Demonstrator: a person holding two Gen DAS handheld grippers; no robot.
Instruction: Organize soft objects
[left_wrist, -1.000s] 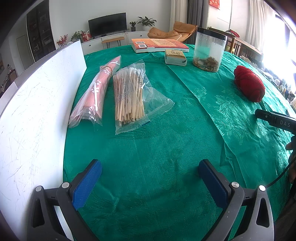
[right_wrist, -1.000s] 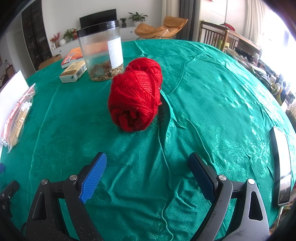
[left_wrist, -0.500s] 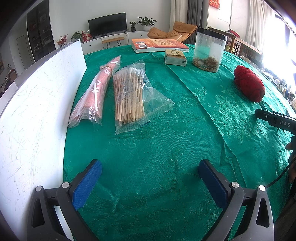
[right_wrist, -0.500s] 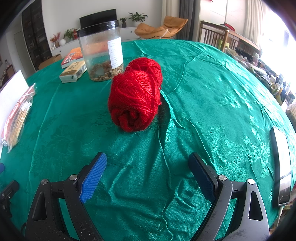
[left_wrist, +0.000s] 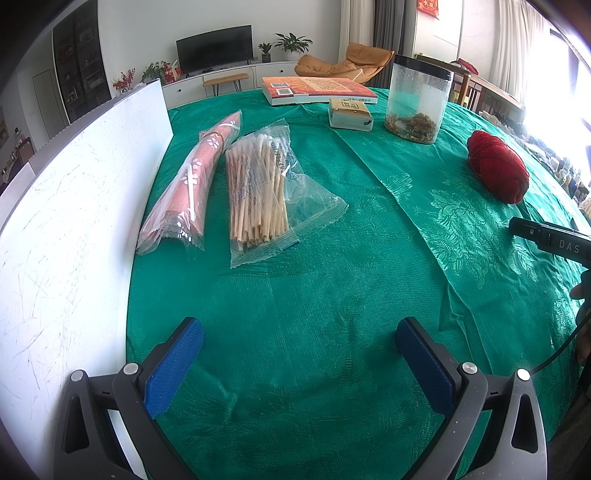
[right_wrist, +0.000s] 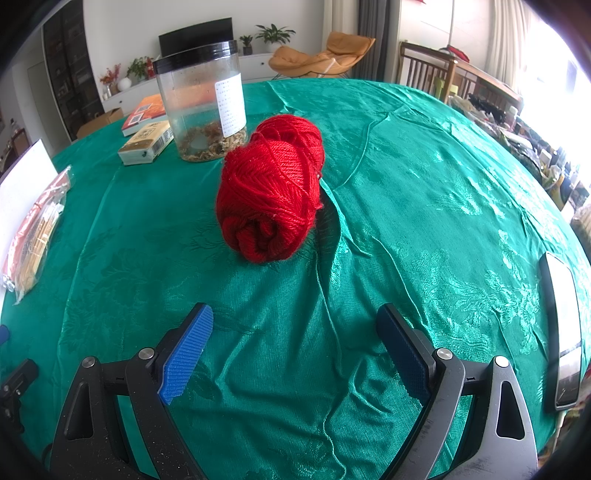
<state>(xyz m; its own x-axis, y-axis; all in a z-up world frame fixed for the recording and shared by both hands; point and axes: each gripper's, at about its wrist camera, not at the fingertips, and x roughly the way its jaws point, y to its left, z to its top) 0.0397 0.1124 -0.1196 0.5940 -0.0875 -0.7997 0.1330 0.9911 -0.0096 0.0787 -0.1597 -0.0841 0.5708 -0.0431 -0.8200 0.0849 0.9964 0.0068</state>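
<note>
A red ball of yarn (right_wrist: 271, 192) lies on the green tablecloth (right_wrist: 424, 192), straight ahead of my right gripper (right_wrist: 295, 332), which is open and empty a short way before it. The yarn also shows in the left wrist view (left_wrist: 498, 166) at the far right. My left gripper (left_wrist: 299, 339) is open and empty over bare cloth. A pink rolled cloth in a clear bag (left_wrist: 192, 177) and a bag of wooden sticks (left_wrist: 258, 192) lie ahead of it to the left.
A white board (left_wrist: 74, 221) stands along the left. A clear jar with a black lid (right_wrist: 203, 107), a small box (right_wrist: 147, 142) and an orange book (left_wrist: 317, 88) sit at the back. A phone (right_wrist: 561, 332) lies at the right edge.
</note>
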